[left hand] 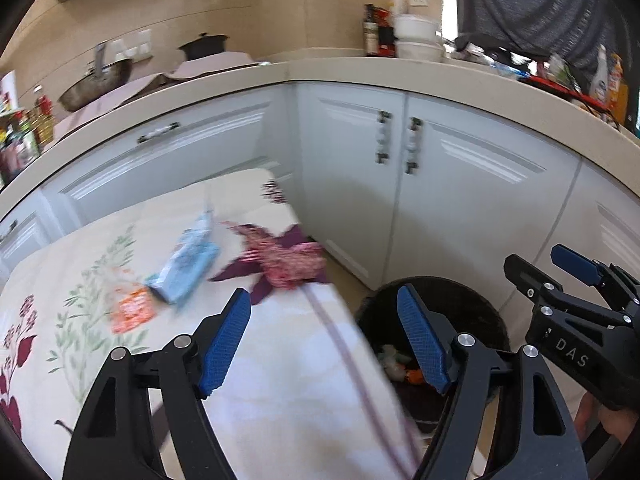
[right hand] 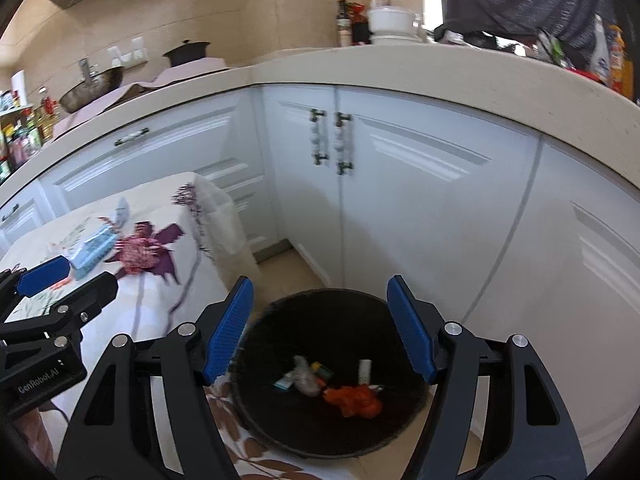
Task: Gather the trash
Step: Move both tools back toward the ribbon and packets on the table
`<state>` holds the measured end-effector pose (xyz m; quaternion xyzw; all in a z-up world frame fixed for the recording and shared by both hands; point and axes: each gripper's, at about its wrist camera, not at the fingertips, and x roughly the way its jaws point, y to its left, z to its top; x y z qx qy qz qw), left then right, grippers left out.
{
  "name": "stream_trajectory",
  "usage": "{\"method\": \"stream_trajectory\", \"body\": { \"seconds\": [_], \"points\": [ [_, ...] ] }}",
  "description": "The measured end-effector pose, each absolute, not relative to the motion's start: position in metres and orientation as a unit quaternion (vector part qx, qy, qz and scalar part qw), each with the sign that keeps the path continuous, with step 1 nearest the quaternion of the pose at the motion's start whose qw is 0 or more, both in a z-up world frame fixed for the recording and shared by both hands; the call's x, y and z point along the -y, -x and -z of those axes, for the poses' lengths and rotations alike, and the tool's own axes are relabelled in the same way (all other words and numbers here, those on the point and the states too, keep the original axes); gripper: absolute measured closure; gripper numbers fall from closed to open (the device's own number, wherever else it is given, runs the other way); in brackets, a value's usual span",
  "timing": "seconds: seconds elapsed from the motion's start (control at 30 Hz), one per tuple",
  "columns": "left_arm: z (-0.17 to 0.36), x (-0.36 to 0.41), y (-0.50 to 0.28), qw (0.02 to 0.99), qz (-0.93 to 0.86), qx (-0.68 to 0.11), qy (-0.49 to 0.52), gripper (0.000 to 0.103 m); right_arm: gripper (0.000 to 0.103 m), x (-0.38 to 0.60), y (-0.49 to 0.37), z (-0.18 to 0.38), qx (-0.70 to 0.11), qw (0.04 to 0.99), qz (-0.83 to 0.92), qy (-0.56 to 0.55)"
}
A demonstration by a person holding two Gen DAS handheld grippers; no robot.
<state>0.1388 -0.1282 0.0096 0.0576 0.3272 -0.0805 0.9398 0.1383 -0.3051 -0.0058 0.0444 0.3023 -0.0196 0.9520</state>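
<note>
Both of my claws stood wide open with nothing between their blue pads: my right gripper [right hand: 320, 328] hung over the black bin [right hand: 280, 320] on the floor beside the cloth-covered table [left hand: 280, 380], my left gripper [left hand: 324, 340] over that table's right edge. Down in the bin lay an orange crumpled wrapper [right hand: 352, 400], a grey scrap and a few small packets. On the tabletop, toward its far right corner, a blue packet [left hand: 186, 264], an orange wrapper [left hand: 130, 308] and a purple-red wrapper [left hand: 284, 262] still lay
</note>
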Motion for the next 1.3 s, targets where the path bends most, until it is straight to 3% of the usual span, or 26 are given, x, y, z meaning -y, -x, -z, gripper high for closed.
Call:
{"method": "stream_trajectory", "body": {
  "seconds": [0.77, 1.3],
  "points": [
    [-0.014, -0.067, -0.138, 0.939, -0.110, -0.325, 0.022, 0.029, 0.035, 0.157, -0.197, -0.009, -0.319, 0.940, -0.116, 0.026],
    [0.003, -0.106, -0.153, 0.928, -0.126, -0.348, 0.045, 0.029, 0.036, 0.133, -0.256, 0.022, -0.399, 0.909, -0.105, 0.056]
  ]
}}
